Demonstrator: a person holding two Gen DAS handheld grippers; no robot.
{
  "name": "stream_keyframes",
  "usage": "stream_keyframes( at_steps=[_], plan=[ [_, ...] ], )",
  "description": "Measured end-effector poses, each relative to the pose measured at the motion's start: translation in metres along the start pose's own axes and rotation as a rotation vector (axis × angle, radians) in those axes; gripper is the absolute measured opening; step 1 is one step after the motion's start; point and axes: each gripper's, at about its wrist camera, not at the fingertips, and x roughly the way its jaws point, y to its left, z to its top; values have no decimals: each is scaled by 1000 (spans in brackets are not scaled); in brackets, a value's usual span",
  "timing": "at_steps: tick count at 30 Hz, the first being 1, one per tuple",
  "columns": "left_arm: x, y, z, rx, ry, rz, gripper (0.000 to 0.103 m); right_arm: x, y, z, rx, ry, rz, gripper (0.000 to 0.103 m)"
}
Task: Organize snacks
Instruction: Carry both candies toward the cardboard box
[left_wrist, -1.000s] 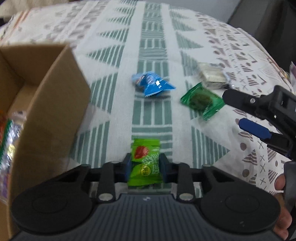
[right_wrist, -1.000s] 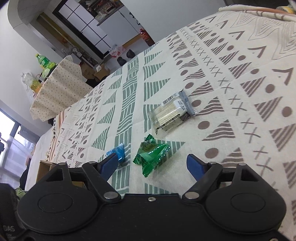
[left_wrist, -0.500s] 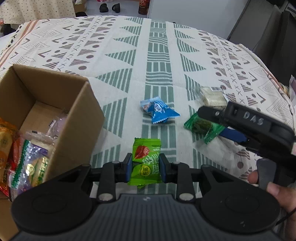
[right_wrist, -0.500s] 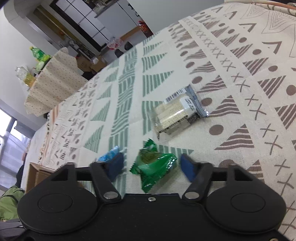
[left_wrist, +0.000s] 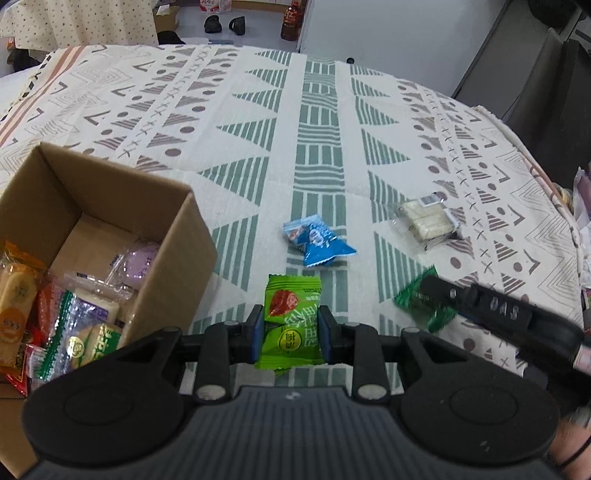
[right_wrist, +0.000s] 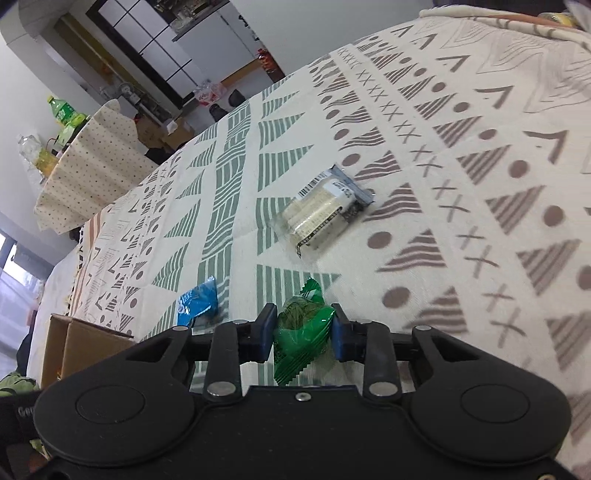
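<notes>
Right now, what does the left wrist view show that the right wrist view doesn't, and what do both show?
Only the left wrist view shows the cardboard box's inside, already holding snacks, and the left hand-held gripper shut on a light green snack packet.

Only the right wrist view shows the right hand-held gripper closed on the dark green candy.

Both show the blue candy and the clear cracker pack lying loose on the patterned tablecloth.
</notes>
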Motion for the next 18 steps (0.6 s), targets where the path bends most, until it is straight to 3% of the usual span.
stream_keyframes(
  at_steps=[10,18],
  plan=[
    [-32,-1,-4,12,-31,-38,29,-35,29,-12,-55,-47,18,30],
    [-78,7,-6,40,-105,-70,29,-72,49,-27,-49,-103,10,30]
  ],
)
